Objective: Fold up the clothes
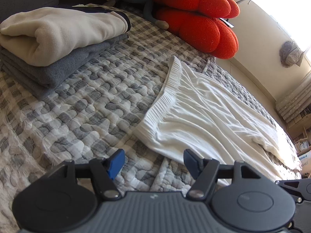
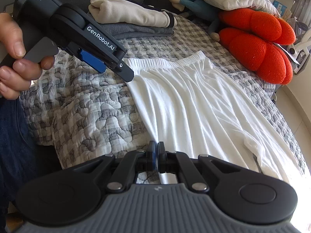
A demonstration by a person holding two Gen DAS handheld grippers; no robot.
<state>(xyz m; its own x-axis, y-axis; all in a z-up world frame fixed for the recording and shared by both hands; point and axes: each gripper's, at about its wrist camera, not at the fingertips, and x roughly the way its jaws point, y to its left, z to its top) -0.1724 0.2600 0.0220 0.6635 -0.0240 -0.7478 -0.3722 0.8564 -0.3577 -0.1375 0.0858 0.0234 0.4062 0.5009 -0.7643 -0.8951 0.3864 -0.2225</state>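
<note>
White garment [image 2: 194, 106] thin creased cloth; bedspread [image 2: 87, 112] quilted, puckered.

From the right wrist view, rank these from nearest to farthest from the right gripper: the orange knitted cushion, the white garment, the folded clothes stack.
1. White garment: its near edge is pinched in the shut right gripper.
2. Folded clothes stack: far across the checked quilt, upper left.
3. Orange knitted cushion: far upper right.

Stack and cushion are too close to call.

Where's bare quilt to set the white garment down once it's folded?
Free: the quilt between the folded stack and the white garment, and its near edge by the left gripper. Crowded: the far side, with red cushions and a doll.
</note>
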